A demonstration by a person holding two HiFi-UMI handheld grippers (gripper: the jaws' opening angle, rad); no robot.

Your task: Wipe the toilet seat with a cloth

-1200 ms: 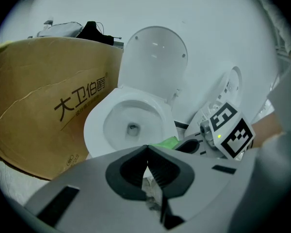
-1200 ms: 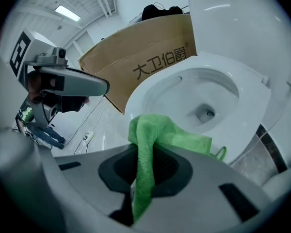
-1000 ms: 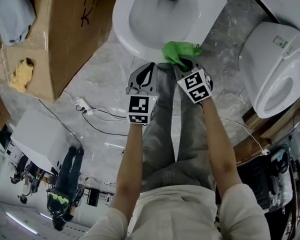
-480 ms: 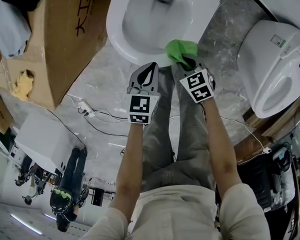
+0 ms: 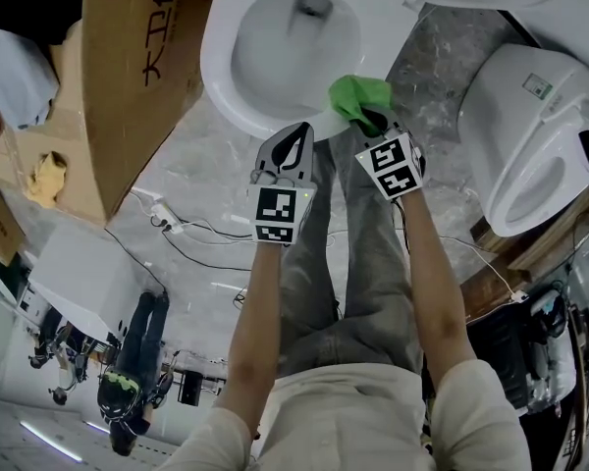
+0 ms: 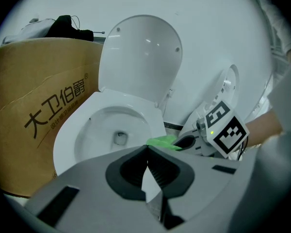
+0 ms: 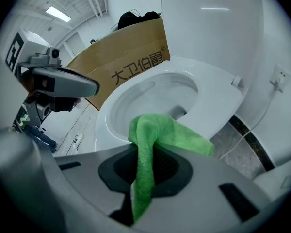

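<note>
A white toilet with its lid raised stands ahead; its seat rim (image 5: 238, 106) rings the bowl. A green cloth (image 5: 358, 97) is pinched in my right gripper (image 5: 371, 123), which is shut on it just off the seat's near right edge. From the right gripper view the cloth (image 7: 150, 144) drapes out of the jaws over the seat (image 7: 218, 103). My left gripper (image 5: 293, 143) hovers beside it at the seat's near edge, shut with nothing in it. In the left gripper view the bowl (image 6: 111, 130) lies ahead and the cloth (image 6: 162, 141) shows at right.
A big cardboard box (image 5: 128, 57) stands close on the toilet's left. A second white toilet (image 5: 535, 135) sits on the right. Cables and a power strip (image 5: 157, 204) lie on the marble floor by my legs (image 5: 358, 253).
Both grippers and the green cloth have edged forward toward the toilet seat; the toilet now sits a little lower and closer in the head view.
</note>
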